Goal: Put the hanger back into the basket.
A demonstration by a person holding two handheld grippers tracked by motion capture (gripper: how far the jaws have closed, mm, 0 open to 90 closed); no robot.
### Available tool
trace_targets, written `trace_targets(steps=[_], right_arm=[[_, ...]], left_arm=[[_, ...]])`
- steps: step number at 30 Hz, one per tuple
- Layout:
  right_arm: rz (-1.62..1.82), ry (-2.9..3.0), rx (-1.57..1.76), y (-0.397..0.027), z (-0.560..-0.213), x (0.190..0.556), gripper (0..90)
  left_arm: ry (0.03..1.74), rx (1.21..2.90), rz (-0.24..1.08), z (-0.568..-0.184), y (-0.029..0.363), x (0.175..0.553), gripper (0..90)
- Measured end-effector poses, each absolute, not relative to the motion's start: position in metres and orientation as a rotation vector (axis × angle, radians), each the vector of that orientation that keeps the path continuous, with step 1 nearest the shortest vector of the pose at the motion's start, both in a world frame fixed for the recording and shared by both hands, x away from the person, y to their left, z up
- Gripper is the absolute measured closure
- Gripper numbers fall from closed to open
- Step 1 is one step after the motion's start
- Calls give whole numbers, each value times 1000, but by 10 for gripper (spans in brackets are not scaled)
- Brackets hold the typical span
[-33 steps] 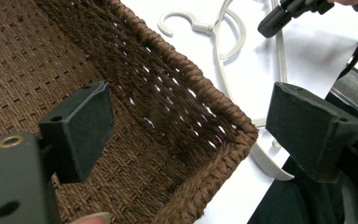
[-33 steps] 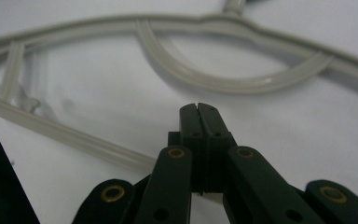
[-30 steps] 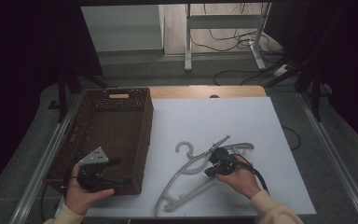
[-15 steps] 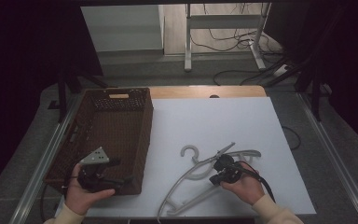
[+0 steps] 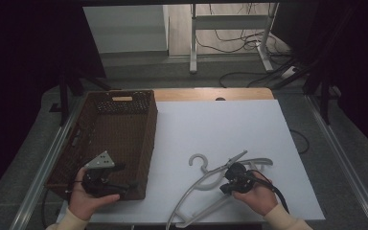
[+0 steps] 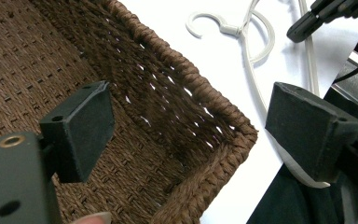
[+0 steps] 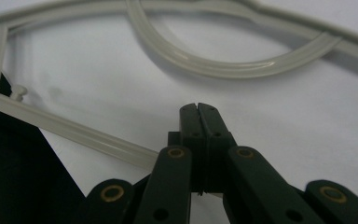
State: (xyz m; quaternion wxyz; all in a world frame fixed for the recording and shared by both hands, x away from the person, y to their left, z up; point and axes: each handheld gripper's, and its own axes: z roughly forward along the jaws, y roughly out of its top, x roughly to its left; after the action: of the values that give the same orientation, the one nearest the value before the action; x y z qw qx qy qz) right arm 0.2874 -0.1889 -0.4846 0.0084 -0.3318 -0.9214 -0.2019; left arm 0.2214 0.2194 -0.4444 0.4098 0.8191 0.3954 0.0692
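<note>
The right gripper (image 7: pixel 198 108) has its fingers pressed together, seemingly clamped on a bar of the pale grey plastic hangers (image 5: pixel 206 179) lying at the near right of the white worktop (image 5: pixel 220 129). The left gripper (image 6: pixel 191 126) has its fingers spread wide and empty, astride the near right corner of the dark brown woven basket (image 5: pixel 110 134) at the left.
</note>
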Motion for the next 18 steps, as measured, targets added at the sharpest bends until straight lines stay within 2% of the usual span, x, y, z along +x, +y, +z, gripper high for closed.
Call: trace_targets(steps=[12, 18], right_arm=[[-839, -2835, -1172, -224, -458, 282, 896], [-982, -2785, -1284, -264, -454, 271, 894]], left_arm=[[966, 2061, 166, -439, 211, 220, 172], [947, 2077, 166, -435, 202, 221, 179]])
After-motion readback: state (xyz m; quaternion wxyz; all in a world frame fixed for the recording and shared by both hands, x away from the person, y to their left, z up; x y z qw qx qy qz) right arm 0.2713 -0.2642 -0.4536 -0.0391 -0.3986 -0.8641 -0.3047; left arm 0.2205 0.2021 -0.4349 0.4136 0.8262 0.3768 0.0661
